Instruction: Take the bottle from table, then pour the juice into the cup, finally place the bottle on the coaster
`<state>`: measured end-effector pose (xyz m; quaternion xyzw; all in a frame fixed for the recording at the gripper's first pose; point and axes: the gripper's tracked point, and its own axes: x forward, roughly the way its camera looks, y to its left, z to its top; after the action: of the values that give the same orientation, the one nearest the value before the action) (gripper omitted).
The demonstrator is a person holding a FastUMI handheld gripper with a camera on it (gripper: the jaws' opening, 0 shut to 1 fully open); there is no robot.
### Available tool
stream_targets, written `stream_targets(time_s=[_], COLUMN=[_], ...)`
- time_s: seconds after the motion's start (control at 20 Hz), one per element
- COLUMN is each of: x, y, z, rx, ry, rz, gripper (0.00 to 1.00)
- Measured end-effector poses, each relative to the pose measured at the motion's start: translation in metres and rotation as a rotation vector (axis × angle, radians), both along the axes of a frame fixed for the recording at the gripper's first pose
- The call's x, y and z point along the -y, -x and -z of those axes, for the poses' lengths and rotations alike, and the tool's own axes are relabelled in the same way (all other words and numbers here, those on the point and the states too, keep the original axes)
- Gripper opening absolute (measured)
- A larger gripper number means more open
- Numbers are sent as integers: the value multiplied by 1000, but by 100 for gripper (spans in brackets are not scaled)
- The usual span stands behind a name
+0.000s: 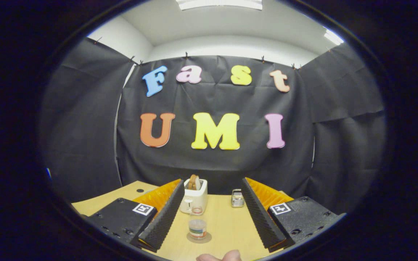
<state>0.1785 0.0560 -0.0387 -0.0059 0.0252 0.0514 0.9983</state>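
The hand-held gripper [209, 214] hangs above the wooden worktop [227, 224] with its two fingers spread wide and nothing between the pads. In the gap between them, slightly left of centre and near, stands one small clear bottle [197, 228] with a band of label, resting on a round coaster [199, 237]. Just beyond it sits one small clear cup [197, 210], hard to make out against the white toaster [193, 195] behind it. The toaster holds a slice of bread [194, 182]. To the far right, by the right finger, is one small metal rack [237, 198], partly hidden. A fingertip [219, 256] shows at the near edge, cut off.
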Motion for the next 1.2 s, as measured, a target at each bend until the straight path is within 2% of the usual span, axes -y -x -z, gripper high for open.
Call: stream_targets(time_s=[0.15,0.4,0.65,0.85,1.2], x=[7,4,-8,0,6], y=[43,105,148,165,170], z=[-27,-41,-32,-46,-54], rx=[16,12,8,45,66], ry=[5,7,14,-2,-23], rz=[22,8,-15,12,33], gripper=[100,100,100,100,100])
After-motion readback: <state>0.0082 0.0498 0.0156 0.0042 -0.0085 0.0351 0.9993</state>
